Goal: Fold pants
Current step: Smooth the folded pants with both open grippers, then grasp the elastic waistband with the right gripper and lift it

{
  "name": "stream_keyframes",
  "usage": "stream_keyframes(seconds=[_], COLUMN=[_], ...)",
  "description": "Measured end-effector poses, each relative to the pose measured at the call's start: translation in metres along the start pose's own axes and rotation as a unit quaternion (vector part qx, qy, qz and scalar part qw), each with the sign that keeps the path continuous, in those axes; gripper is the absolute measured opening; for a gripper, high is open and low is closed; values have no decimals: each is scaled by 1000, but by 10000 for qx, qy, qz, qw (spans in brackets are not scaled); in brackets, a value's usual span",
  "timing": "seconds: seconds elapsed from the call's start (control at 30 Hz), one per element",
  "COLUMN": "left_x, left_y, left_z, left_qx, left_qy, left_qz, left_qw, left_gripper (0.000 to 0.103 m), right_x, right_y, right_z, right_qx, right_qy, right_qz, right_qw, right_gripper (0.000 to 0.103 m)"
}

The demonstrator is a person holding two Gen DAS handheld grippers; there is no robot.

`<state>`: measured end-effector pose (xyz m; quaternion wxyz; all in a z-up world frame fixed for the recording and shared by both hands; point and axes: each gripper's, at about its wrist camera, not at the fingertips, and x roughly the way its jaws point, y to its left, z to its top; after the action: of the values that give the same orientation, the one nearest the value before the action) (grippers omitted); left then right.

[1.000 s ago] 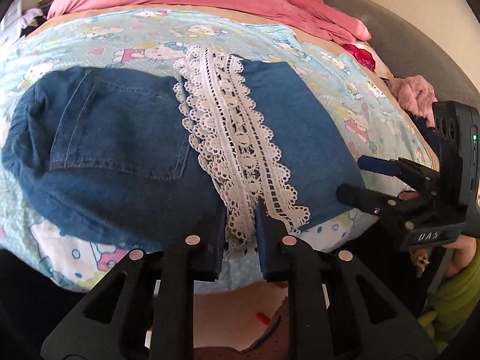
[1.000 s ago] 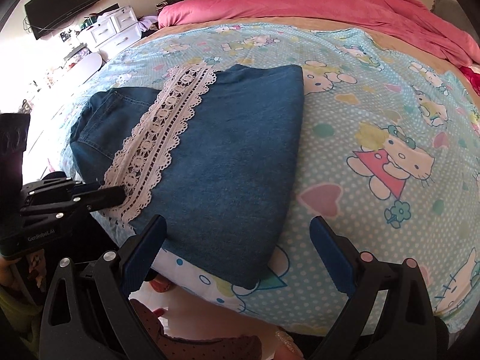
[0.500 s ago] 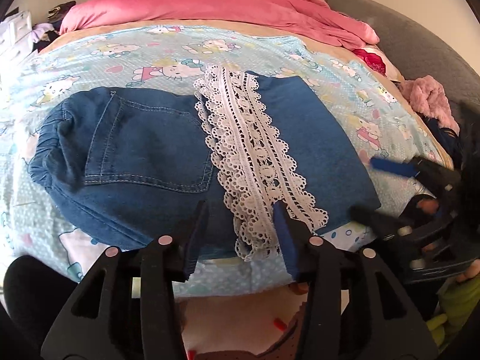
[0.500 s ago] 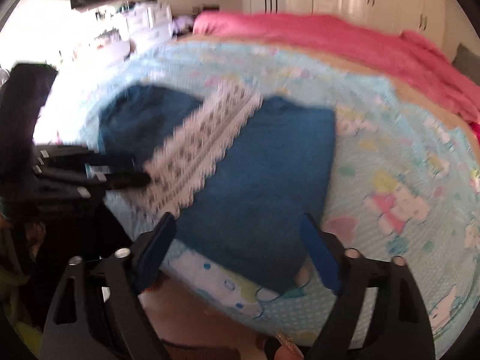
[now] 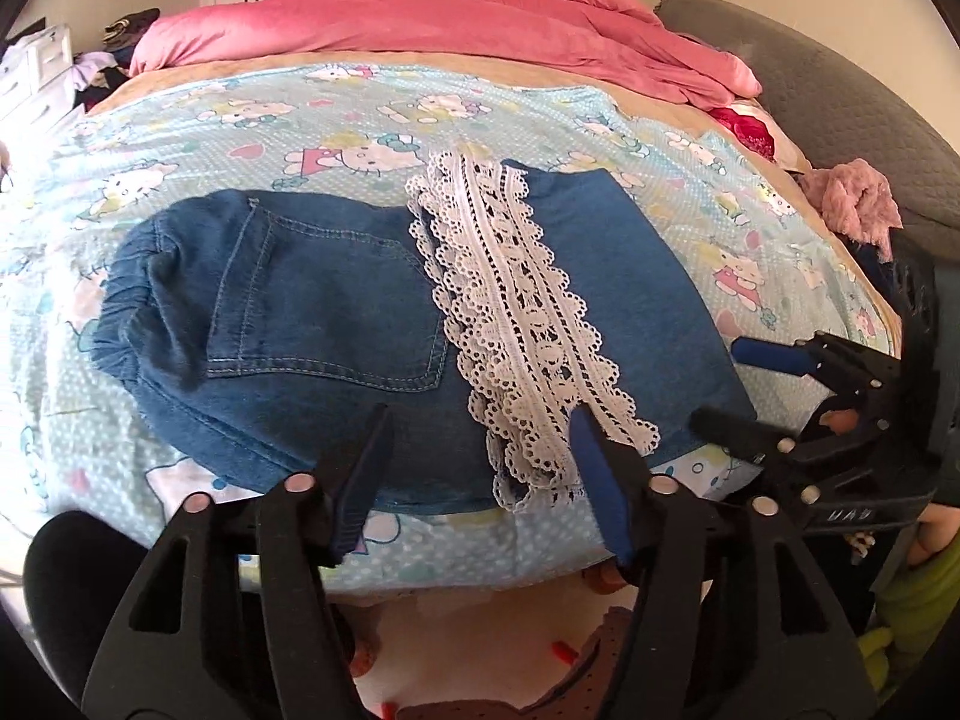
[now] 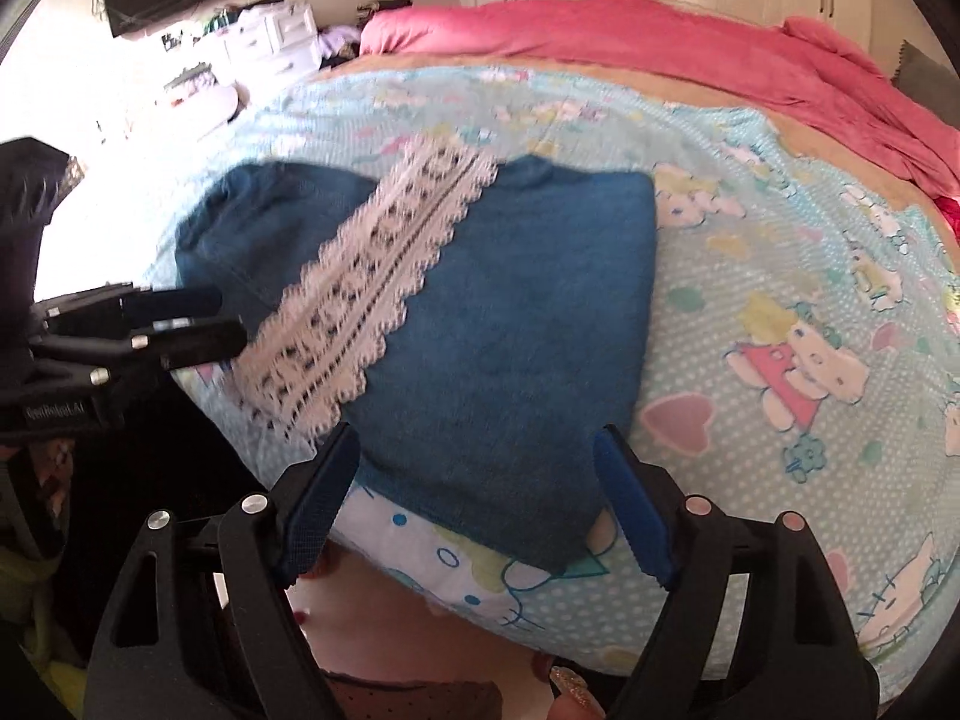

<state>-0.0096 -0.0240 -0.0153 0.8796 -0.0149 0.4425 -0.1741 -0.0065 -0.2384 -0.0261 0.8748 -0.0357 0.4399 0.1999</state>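
Blue denim pants [image 5: 336, 312] lie folded on the bed near its front edge, with a white lace hem band [image 5: 516, 324] across the top. They also show in the right wrist view [image 6: 516, 336], with the lace [image 6: 372, 288] at their left. My left gripper [image 5: 480, 480] is open and empty, just above the pants' near edge by the lace end. My right gripper [image 6: 474, 498] is open and empty over the pants' near right corner. Each gripper shows in the other's view, the right gripper [image 5: 756, 384] and the left gripper [image 6: 222, 324].
The bed has a light-blue cartoon-print sheet [image 5: 240, 114]. A pink duvet [image 5: 420, 18] is bunched at the far end. A grey headboard cushion [image 5: 840, 96] and a pink cloth [image 5: 858, 198] are at the right. White drawers [image 6: 270, 36] stand beyond the bed's left side.
My left gripper has opened, let go of the lace hem and drawn back from the pants. My right gripper has also drawn back and stays open. The pants lie still.
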Motion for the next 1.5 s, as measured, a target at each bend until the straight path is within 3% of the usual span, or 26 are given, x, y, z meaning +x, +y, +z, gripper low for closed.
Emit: stream_keyframes(seconds=[0.13,0.17,0.23,0.3,0.43,0.47,0.67,1.1,1.5], left_x=[-8,-11,-15,-20,-28,-30,-41,-60,-71], left_y=[1,1,3,5,9,11,21,53,80], left_z=[2,2,3,4,6,6,7,5,-1], left_qx=[34,38,41,23,-33,-47,-140,-459,-700], left_qy=[-90,-120,-162,-226,-317,-344,-452,-564,-615], left_qz=[31,42,55,89,146,162,271,560,747], left_qw=[9999,9999,9998,9997,9994,9993,9985,9958,9928], left_gripper=[60,61,62,72,79,81,93,94,94], right_x=[-13,-14,-20,-25,-31,-32,-41,-54,-63], right_y=[-2,-2,-2,-3,-2,-2,2,10,27], right_z=[4,5,5,6,8,9,15,35,76], right_qx=[85,99,121,147,165,163,108,2,-290], right_qy=[-209,-235,-319,-377,-441,-461,-574,-759,-985], right_qz=[-85,-103,-185,-204,-260,-285,-357,-448,-414], right_qw=[9997,9996,9992,9990,9986,9984,9977,9961,9939], right_gripper=[80,87,90,90,91,96,97,97,99])
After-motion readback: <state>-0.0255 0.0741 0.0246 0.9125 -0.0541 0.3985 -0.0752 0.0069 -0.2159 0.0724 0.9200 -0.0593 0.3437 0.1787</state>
